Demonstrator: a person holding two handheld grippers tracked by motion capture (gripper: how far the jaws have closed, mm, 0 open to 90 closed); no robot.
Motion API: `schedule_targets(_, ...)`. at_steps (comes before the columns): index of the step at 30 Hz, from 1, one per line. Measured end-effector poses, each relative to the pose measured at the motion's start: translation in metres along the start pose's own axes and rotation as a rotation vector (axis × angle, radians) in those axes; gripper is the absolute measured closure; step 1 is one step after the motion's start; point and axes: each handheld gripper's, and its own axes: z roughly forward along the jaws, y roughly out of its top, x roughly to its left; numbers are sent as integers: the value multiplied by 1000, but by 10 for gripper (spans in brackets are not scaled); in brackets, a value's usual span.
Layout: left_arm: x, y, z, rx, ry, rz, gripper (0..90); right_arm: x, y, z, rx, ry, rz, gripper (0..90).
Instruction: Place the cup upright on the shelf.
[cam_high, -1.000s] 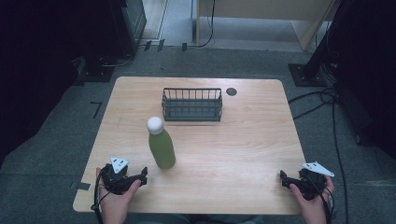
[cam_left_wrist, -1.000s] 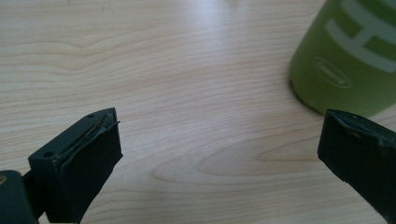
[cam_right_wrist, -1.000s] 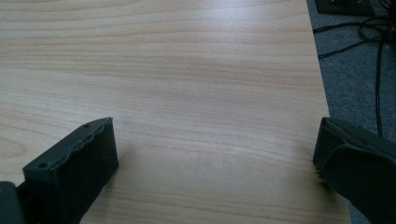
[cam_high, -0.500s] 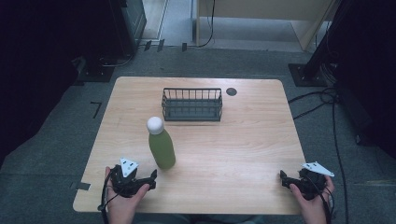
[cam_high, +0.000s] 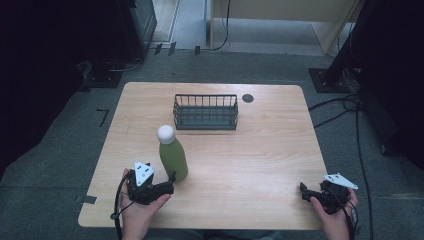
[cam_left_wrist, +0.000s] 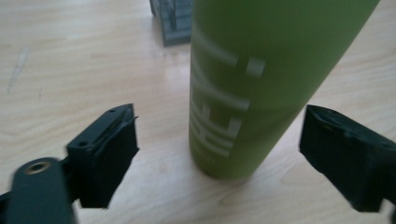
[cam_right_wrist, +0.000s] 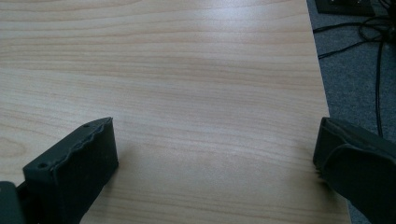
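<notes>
Green bottle (cam_high: 173, 159) upright near worktop's (cam_high: 260, 155) front-left corner, framed between left gripper's (cam_left_wrist: 219, 154) spread fingers (cam_left_wrist: 105, 154), apparently lined up for a grasp. Right gripper (cam_high: 314, 192) resting at front-right corner, fingers apart on nothing. Wire basket (cam_high: 205, 112) waiting toward back edge.

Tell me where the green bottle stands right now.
In the high view, the green bottle stands upright on the left half of the table, in front of the wire basket and just ahead of the open left tongs.

Bottle (cam_high: 172, 158) upright on table (cam_high: 260, 160), before wire basket (cam_high: 205, 112), left claw (cam_high: 167, 184) just beside.
</notes>
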Motion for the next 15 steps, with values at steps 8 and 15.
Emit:
schedule_targets(8,-9,13,8,-23,-37,15,151,0,0,0,1,0,2,0)
schedule_targets(15,-15,20,21,-45,-57,7,170,0,0,0,1,0,1,0)
